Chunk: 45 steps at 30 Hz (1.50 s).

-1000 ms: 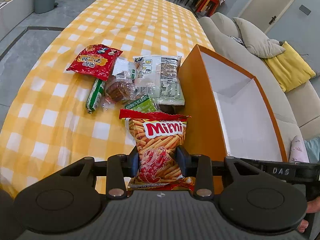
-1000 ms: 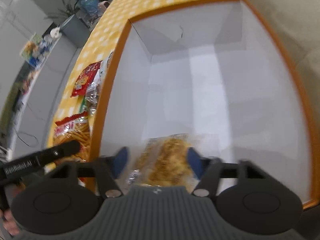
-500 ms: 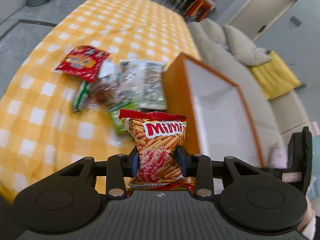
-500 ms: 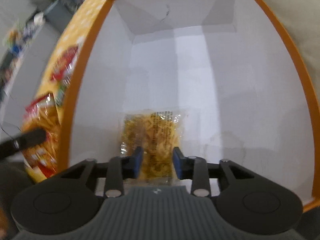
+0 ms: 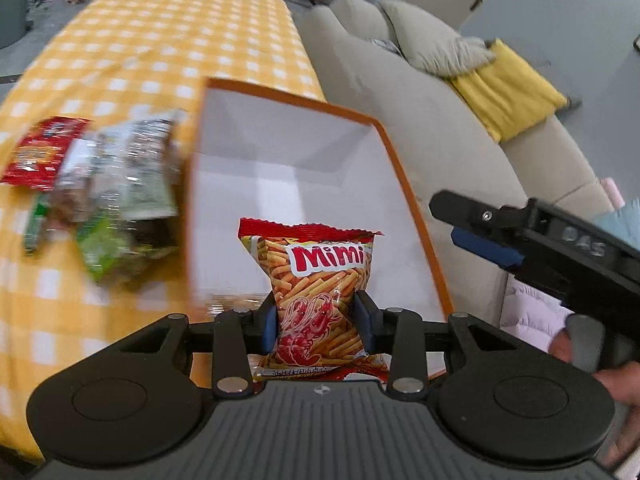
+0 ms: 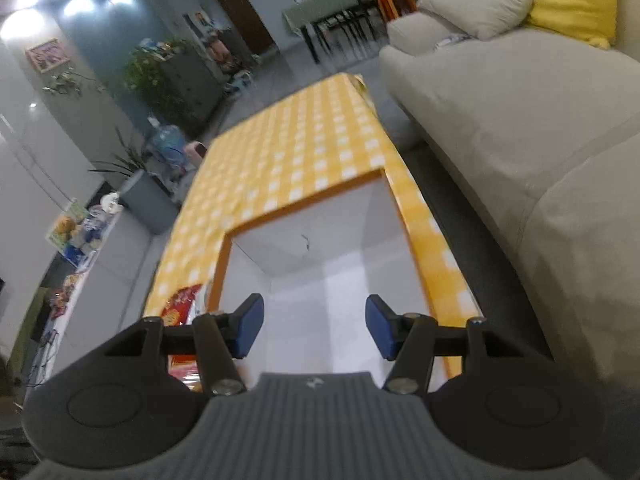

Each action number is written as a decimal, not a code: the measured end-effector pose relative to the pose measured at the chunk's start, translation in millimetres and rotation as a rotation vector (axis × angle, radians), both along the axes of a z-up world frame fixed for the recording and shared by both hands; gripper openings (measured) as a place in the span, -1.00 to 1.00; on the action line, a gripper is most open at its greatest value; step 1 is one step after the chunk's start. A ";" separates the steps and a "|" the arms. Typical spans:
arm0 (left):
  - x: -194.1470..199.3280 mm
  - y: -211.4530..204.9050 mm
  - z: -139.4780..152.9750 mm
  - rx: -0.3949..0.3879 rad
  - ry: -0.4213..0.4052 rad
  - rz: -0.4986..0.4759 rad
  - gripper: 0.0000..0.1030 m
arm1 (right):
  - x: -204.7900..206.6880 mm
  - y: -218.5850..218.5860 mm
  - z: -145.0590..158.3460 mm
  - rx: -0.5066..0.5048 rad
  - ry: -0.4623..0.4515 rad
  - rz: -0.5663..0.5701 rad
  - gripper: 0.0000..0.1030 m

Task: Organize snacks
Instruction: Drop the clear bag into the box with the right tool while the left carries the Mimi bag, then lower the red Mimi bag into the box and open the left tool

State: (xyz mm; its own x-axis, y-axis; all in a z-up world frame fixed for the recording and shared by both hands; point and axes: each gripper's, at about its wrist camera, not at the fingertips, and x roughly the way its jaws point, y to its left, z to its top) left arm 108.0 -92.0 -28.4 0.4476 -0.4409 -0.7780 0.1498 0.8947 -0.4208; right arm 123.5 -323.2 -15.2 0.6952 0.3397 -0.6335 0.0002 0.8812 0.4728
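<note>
My left gripper (image 5: 316, 326) is shut on a red and orange Mimi snack bag (image 5: 320, 284) and holds it upright over the near end of the orange box (image 5: 412, 208) with its white inside. My right gripper (image 6: 314, 330) is open and empty above the same box (image 6: 224, 256); it shows in the left wrist view (image 5: 488, 236) to the right of the box. A pile of snack packets (image 5: 116, 184) lies on the yellow checked tablecloth (image 5: 160, 40) left of the box, with a red packet (image 5: 40, 152) at its far left.
A beige sofa (image 5: 420, 120) with a grey and a yellow cushion (image 5: 508, 84) runs along the table's right side. The tablecloth (image 6: 304, 148) stretches far beyond the box. Plants and a grey bin (image 6: 148, 200) stand on the floor to the left.
My left gripper has carried the Mimi bag right, from beside the box to over it. My right gripper has let go of the clear noodle-snack bag in the box, opened and lifted.
</note>
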 end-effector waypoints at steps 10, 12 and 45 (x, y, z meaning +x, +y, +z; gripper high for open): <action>12.2 -47.6 -41.4 0.081 0.093 -0.021 -0.16 | -8.9 -12.6 -2.9 0.025 0.001 -0.023 0.08; 16.0 -53.2 -49.1 0.104 0.113 -0.030 -0.16 | -7.2 -11.5 -6.4 0.029 0.015 -0.023 0.08; 37.2 -56.0 -84.8 0.036 0.280 -0.036 -0.93 | -2.5 -19.6 -18.9 0.071 0.105 -0.086 0.20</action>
State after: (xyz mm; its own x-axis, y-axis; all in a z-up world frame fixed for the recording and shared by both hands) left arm 145.2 -148.1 -113.2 0.1978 -0.4227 -0.8844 0.0646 0.9059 -0.4185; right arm 121.0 -342.7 -34.1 0.6551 0.3283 -0.6804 0.1269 0.8401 0.5275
